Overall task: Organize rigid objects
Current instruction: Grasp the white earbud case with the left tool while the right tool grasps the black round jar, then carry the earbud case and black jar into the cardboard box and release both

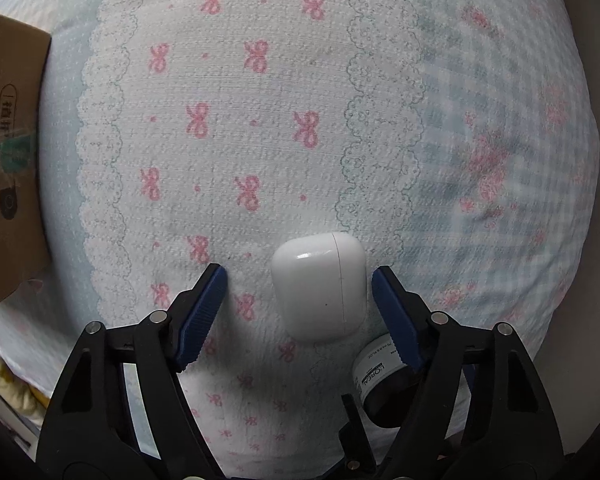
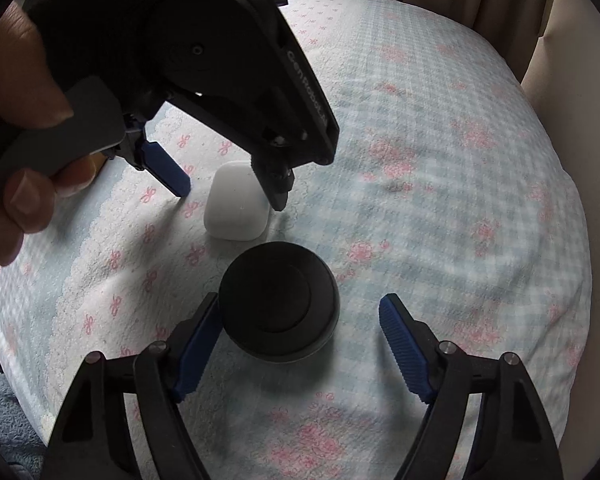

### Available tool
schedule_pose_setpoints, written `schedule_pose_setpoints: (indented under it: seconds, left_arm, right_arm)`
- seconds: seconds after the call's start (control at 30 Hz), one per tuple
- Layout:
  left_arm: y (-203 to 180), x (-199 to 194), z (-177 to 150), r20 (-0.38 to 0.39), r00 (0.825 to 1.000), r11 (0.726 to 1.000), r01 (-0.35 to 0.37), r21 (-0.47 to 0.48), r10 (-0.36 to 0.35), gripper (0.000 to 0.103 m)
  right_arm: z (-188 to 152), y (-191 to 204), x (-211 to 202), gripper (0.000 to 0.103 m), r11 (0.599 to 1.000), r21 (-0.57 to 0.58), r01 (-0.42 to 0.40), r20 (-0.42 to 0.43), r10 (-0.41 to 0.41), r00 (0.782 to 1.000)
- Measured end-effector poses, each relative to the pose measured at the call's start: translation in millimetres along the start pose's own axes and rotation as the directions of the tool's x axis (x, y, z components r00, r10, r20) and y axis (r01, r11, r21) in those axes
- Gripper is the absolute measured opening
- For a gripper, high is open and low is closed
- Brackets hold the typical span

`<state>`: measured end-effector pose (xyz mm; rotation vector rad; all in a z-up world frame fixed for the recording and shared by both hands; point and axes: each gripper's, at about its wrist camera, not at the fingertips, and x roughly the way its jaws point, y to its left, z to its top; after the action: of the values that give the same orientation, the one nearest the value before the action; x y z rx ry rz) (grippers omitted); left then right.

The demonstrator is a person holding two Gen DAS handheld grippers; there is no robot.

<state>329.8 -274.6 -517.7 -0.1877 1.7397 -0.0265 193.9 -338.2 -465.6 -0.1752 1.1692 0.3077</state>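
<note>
Down on the bed, over a quilted cover (image 1: 260, 140) printed with pink bows and pale blue checks, both grippers pointed steeply at their targets. Between the blue-padded fingers of the left gripper (image 1: 298, 294) lay a glossy white rounded plastic earbud case (image 1: 320, 286), sitting off-centre toward the right-hand finger (image 1: 396, 312), which stood just beside the case's edge; whether it touched could not be told. The left-hand finger (image 1: 204, 308) stood well clear, so the jaws were apart and not clamped on the case. In the right wrist view the same gripper (image 2: 230, 196), held by a person's hand (image 2: 16, 128), straddled the case (image 2: 236, 208) from above.

Just beside the case, nearer the right gripper (image 2: 300, 316), stood a round black jar with a flat lid (image 2: 278, 304); its white label showed in the left wrist view (image 1: 374, 376). The jar sat toward the left-hand finger (image 2: 198, 344), which was against or almost against its rim, while the right-hand finger (image 2: 404, 344) stood apart from it, with bare cover between. Those jaws were likewise open around the jar, not gripping it.

A brown cardboard box (image 1: 8, 152) rested at the cover's left edge.
</note>
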Motion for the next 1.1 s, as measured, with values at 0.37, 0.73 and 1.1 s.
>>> schedule_pose_setpoints:
  seconds: [0.37,0.73,1.1]
  left_arm:
    - [-2.1,4.2,3.9,0.013,1.000,0.999,0.004,0.042,-0.005,0.043]
    - [20.4,-28.5,-2.5,0.069,0.994,0.995,0.077,0.069,-0.082,0.042]
    - [59.3,-93.7,-21.7,0.154,0.972,0.983,0.170,0.069,-0.179,0.042]
  right_arm:
    - [7.4,9.3,19.6,0.054,1.000,-0.001,-0.030,-0.030,0.030,0.999]
    - [16.0,-3.9,12.6,0.053,0.999,0.033,-0.018,-0.024,0.019,1.000]
    - [37.5,5.6,-26.4,0.053,0.997,0.074,0.021,0.017,-0.022,1.000]
